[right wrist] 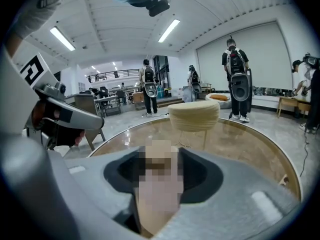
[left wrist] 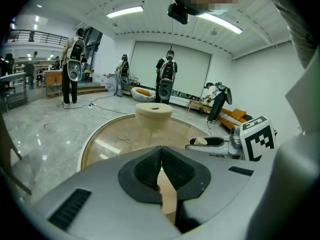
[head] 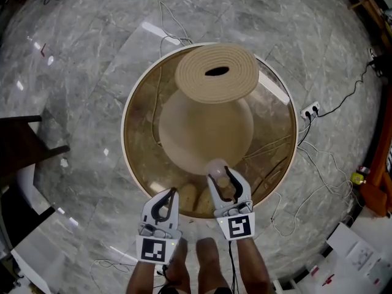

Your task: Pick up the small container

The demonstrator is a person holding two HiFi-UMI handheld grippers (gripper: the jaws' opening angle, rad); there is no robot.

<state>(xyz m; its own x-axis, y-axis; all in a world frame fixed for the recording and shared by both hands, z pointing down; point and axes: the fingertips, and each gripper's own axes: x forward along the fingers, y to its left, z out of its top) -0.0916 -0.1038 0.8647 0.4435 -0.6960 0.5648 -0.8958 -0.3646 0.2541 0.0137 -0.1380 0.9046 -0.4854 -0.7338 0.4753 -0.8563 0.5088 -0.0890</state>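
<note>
Grey marble floor [head: 73, 54] all round with cables trailing over it. In the middle is the round bench with an amber glass top and white rim [head: 127, 141], standing on a fat beige coiled-rope pedestal [head: 216, 72].

So the thing to grab, the small pale roundish container [head: 216, 166], is right at the tips of the right gripper [head: 225, 177]. As far as I can tell it sits on the near edge of the glass. Those jaws stand wide apart with the container between them, out towards the tips rather than deep at the back. That spot is blurred in the right gripper view, so I can't see whether the pads touch its sides. My read is they aren't squeezing yet.

The left gripper [left wrist: 161, 153] is off to the left of the right one, jaws pressed together with nothing in them. It hangs just short of the rim, not involved.

Step-wise I'd call this the reach done and the grab about to happen. Next move, I reckon, is to bring the right jaws in until both pads bear evenly, then lift straight up off the glass. It looks small and light, and glass is slippery. A lopsided close could just nudge it away instead of catching it.
</note>
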